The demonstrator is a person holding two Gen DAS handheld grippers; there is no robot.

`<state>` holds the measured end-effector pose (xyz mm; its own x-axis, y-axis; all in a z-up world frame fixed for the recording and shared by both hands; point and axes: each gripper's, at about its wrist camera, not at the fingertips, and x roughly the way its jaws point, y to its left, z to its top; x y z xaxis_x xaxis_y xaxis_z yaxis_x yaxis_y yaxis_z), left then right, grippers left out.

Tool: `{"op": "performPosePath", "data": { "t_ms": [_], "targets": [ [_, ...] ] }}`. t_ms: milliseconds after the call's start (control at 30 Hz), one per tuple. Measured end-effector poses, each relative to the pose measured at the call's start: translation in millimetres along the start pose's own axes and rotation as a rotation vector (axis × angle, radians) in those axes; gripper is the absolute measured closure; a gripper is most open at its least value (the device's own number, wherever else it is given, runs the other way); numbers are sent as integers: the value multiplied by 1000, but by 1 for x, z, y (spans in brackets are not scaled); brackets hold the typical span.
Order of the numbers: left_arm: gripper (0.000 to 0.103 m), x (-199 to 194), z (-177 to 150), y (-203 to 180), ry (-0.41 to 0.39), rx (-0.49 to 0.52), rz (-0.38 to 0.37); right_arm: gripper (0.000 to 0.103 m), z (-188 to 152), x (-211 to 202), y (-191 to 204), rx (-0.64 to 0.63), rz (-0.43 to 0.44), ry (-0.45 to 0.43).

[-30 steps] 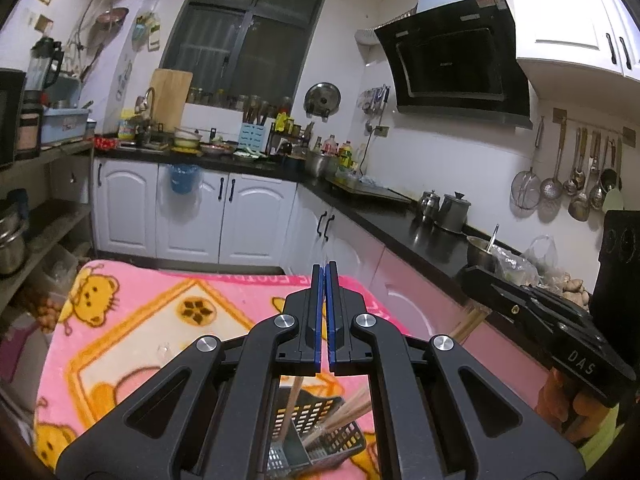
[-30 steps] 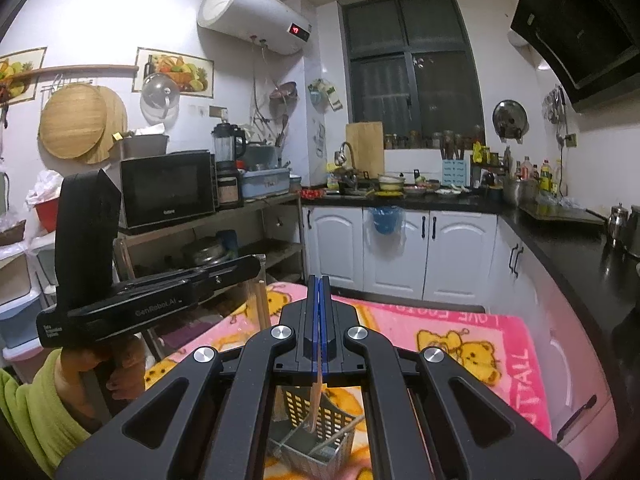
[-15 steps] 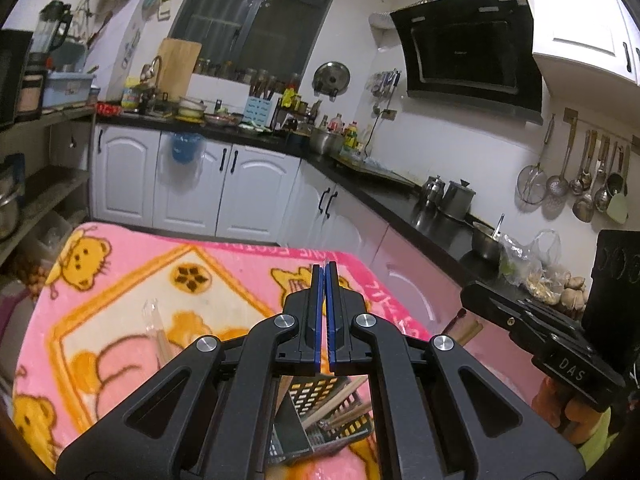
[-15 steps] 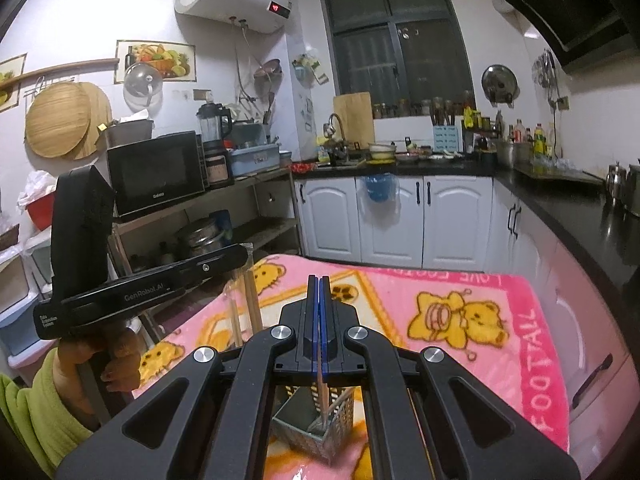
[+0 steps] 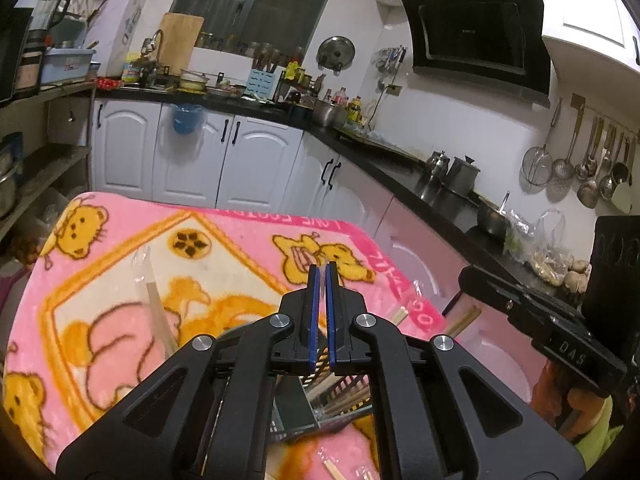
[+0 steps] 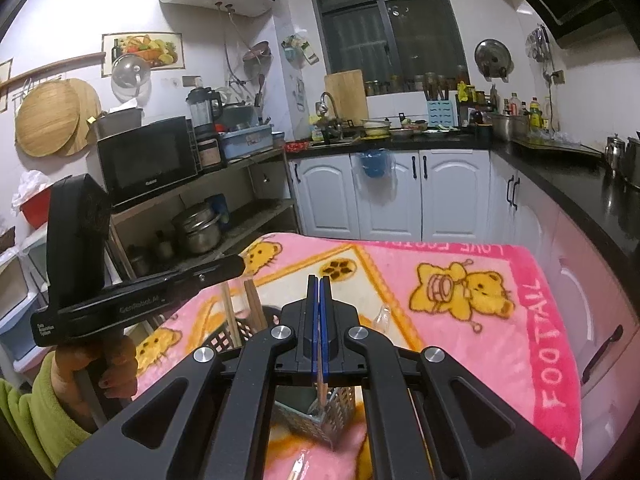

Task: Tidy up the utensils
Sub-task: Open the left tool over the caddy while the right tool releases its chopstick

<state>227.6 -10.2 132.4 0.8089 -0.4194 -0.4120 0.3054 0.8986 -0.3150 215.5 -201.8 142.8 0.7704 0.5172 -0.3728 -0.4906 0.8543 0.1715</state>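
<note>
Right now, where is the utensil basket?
The utensil basket stands on the pink blanket, low in the right wrist view directly beneath the right hand-held gripper, whose fingers pinch a chopstick that reaches down into it.

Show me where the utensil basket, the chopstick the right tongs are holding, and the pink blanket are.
utensil basket (image 6: 334, 408), right wrist view, on its perforated metal side wall.
chopstick (image 6: 321, 390), right wrist view, on the wooden shaft just below the blue pads.
pink blanket (image 6: 532, 312), right wrist view, on the pink border by the white lettering.
</note>
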Motion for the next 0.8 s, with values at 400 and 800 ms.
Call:
{"op": "performPosePath", "data": {
  "t_ms": [400,800],
  "targets": [
    [85,-13,-10,10,-4,-10,43,86,-11,0,-6,25,-18,23],
    [61,-24,-27,20,20,-36,74,65,-24,-11,-9,40,-44,27]
  ]
}}
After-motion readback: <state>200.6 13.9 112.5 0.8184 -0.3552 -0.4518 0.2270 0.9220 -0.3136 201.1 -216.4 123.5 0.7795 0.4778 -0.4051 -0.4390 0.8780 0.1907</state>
